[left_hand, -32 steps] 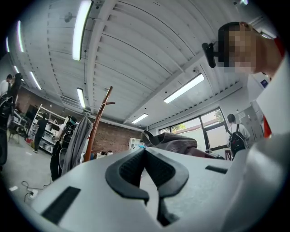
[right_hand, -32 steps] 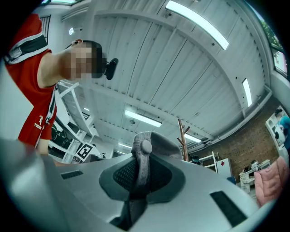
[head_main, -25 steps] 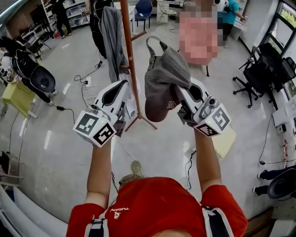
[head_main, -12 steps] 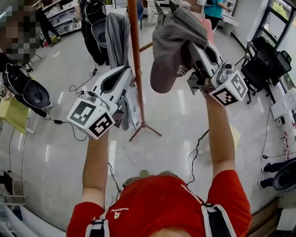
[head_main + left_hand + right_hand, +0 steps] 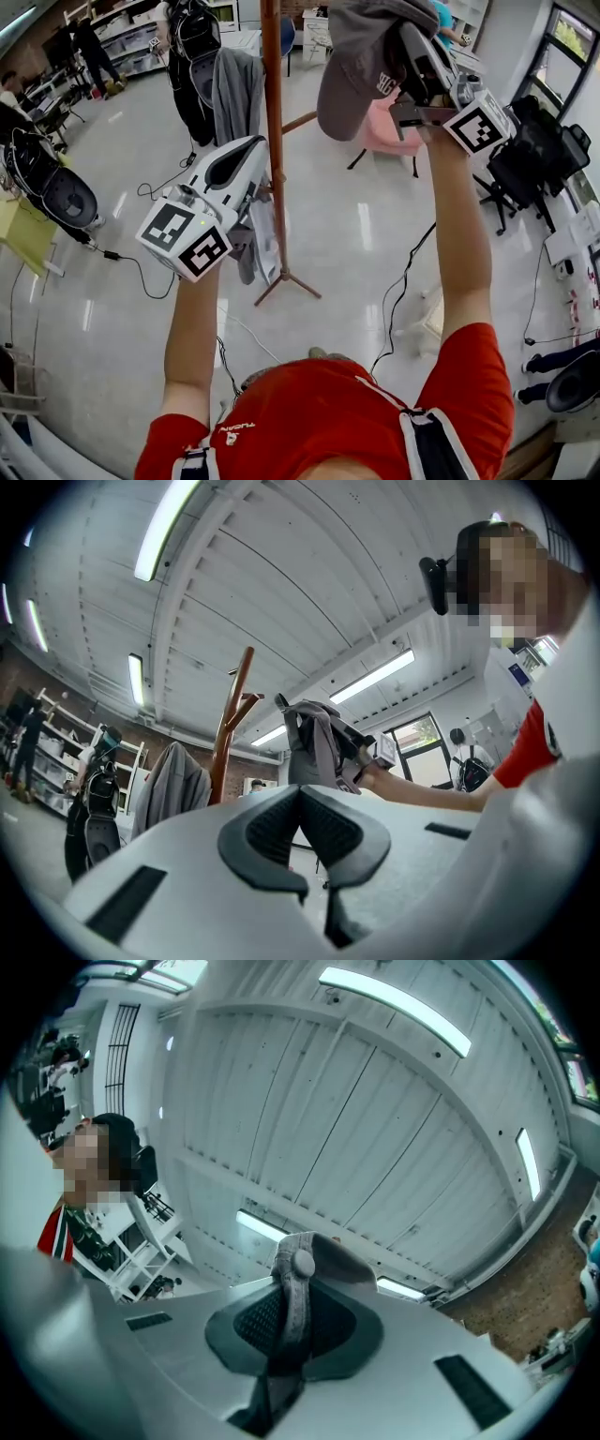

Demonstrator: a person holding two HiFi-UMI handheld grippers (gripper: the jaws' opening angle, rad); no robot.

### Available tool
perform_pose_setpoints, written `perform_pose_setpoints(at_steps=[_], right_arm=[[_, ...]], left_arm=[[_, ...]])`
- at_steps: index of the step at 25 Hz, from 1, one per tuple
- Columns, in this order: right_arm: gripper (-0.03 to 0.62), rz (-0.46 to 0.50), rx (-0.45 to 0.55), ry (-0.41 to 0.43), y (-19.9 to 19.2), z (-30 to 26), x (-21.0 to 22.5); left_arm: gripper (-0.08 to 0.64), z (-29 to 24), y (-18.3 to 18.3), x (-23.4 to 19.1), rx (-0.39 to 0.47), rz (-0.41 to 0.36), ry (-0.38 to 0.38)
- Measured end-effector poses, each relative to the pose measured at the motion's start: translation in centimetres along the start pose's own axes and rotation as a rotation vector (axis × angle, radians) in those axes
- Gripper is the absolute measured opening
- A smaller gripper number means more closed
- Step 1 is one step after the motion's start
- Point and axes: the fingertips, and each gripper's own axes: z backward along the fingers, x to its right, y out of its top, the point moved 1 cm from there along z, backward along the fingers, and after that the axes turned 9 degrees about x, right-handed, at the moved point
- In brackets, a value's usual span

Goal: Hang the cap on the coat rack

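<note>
Plainly, the grey cap [image 5: 361, 66] is up in the air and not yet on any peg. It hangs from the right gripper [image 5: 405, 45] at the top of the head view, just right of the pole. The right gripper view shows why it stays there: the jaws are pressed together on a fold of the cap's fabric [image 5: 292, 1288], a round stud showing just above the pads. The crown and peak droop away below.

The coat rack [image 5: 274, 141] is a reddish-brown pole standing on the floor [image 5: 356, 234] on spread feet. A grey jacket [image 5: 234, 94] is already hung on its far-left side. Its top runs out of the head view, but the left gripper view shows the pegs [image 5: 242, 697] branching near the top, with the cap [image 5: 309, 747] beside them at about their level.

I judge the step to be the carry up to the peg. Next the cap has to be brought across so an opening or its strap drops over a free peg, and only then should the right jaws let go. The peg on the cap's side looks free, though I cannot be sure.

The left gripper [image 5: 246, 155] sits lower, close in front of the pole, its jaws closed on nothing [image 5: 300, 808]. It could steady the cap or the pole if either swings.

Room overhead looks open. The jacket crowds the rack's far side, and a pink chair [image 5: 380, 131] stands beyond. A cable [image 5: 403, 281] trails on the floor near the person's feet.
</note>
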Motion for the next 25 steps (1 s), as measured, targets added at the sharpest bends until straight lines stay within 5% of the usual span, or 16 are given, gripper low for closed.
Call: perform_pose_setpoints(at_steps=[13, 25], right_arm=[[0.040, -0.141, 0.041, 0.131, -2.2, -4.8, 8.2], [0.041, -0.130, -0.143, 0.207, -9.0, -4.2, 5.8]], left_arm=[[0.008, -2.4, -1.9, -3.6, -0.025, -0.075, 0.114], [0.008, -1.4, -3.8, -3.9, -0.050, -0.061, 0.153]])
